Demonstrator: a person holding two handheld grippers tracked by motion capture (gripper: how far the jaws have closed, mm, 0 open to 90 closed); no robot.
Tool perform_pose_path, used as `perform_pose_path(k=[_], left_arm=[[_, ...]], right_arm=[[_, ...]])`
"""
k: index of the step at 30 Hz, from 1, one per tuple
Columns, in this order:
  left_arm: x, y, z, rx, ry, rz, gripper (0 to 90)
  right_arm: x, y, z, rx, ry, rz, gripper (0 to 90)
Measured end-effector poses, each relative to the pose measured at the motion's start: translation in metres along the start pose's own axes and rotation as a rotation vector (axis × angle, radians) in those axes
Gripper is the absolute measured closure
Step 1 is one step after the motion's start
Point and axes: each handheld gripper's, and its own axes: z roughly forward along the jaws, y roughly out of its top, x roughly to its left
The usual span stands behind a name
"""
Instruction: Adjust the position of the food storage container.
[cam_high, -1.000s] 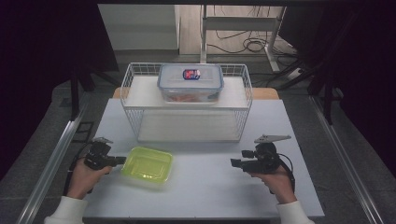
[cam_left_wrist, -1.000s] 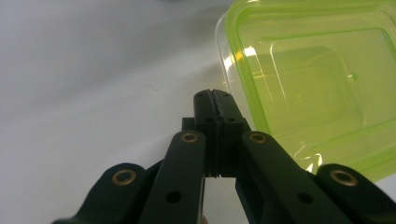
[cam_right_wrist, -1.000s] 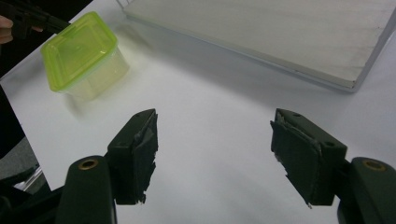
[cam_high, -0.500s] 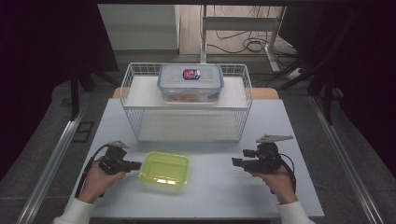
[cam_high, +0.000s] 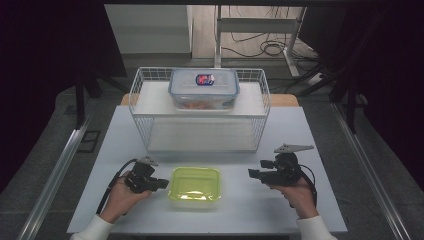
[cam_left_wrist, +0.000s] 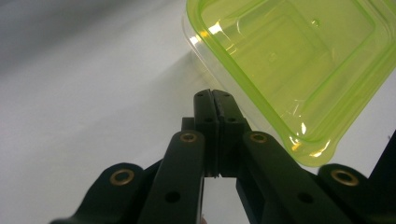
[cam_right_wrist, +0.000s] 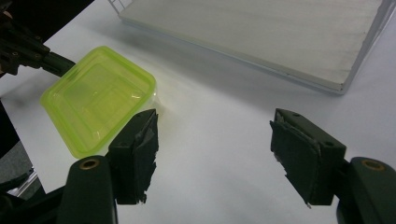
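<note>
Pressing the green lid (cam_left_wrist: 299, 65), closed left gripper (cam_left_wrist: 214, 95) close-up.

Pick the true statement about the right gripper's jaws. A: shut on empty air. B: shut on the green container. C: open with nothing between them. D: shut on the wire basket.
C: in the right gripper view, the right gripper has its jaws wide apart over bare table, with the green container off to one side.

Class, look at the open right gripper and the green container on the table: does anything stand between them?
Nothing visible does. Bare white table lies between the right gripper and the green container. The wire basket stands farther back, off that line. The shut left gripper sits at the container's opposite edge.
</note>
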Motion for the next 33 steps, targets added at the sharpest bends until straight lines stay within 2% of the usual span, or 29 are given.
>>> perform_pose_path(k=[4,10,12,14,16,20,24,27,31,33], left_arm=[[-0.004,0.001,0.003,-0.001,-0.011,0.008,89.2],[-0.004,0.001,0.002,-0.007,-0.025,-0.004,89.0],[-0.003,0.001,0.0,-0.012,-0.013,-0.003,88.3],[0.001,0.001,-0.005,-0.039,0.0,-0.02,86.5],[0.005,0.0,-0.013,-0.073,0.018,-0.038,81.6],[0.009,0.0,-0.026,-0.14,0.02,-0.086,61.7],[0.01,0.001,-0.036,-0.167,0.033,-0.126,41.0],[0.008,0.002,-0.04,-0.178,0.043,-0.138,33.2],[0.005,0.002,-0.041,-0.179,0.035,-0.147,26.2],[0.002,0.002,-0.04,-0.174,0.07,-0.139,25.0]], right_arm=[[0.0,0.0,0.0,0.003,0.003,-0.005,31.9],[0.002,0.0,0.002,0.007,0.004,-0.013,31.9],[0.002,0.0,0.002,0.006,0.004,-0.013,31.9],[0.002,-0.001,0.002,0.002,0.005,-0.01,31.8],[0.002,-0.001,0.001,-0.007,0.015,-0.006,31.8],[0.002,-0.001,0.001,-0.018,0.04,0.01,30.9],[0.002,-0.001,0.004,-0.017,0.063,0.025,29.5],[0.003,-0.002,0.007,-0.011,0.074,0.031,28.5],[0.004,-0.004,0.011,-0.011,0.091,0.041,27.7],[0.005,-0.004,0.013,-0.013,0.113,0.055,27.8]])
